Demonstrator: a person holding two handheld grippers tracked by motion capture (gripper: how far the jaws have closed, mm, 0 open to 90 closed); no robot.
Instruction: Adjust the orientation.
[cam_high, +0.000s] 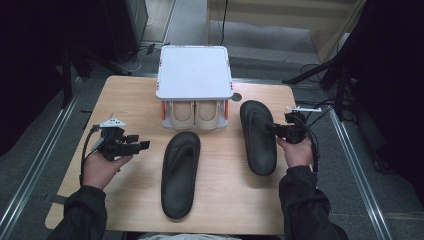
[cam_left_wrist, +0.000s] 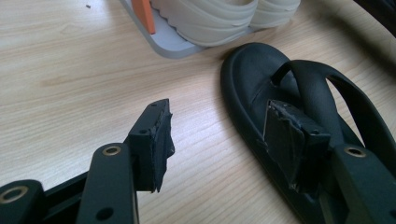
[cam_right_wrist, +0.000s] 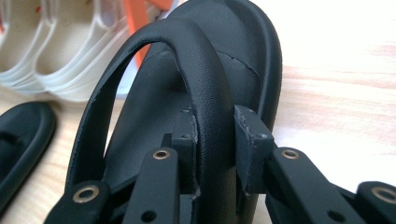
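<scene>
My right tool (cam_high: 278, 128) is clamped on the strap (cam_right_wrist: 205, 93) of the right-hand black sandal (cam_high: 257, 137), jaws on either side of the strap near the sandal's outer edge; that sandal lies flat on the tabletop (cam_high: 125, 95), toe toward the white rack (cam_high: 195, 72) that shelters a pair of cream sandals (cam_high: 195, 114) under its top. My left tool (cam_high: 131, 143) hangs empty with jaws wide apart, aimed across at the other black sandal (cam_high: 181, 172), which lies mid-tabletop, well apart from the first. Risks: the strap is soft and rounded, so the grip may slide along it or let the sole swing and tip if I lift; a swinging toe could knock the rack, which stands just beside it. I cannot tell for sure how deep the pads bite, since the strap hides part of the near jaw. Pose: right hand (cam_high: 296, 150) low at the tabletop's right edge, wrist bent inward, tool pointing left; left hand (cam_high: 100, 167) raised slightly, palm under the tool, forearm coming straight in from the near edge.
</scene>
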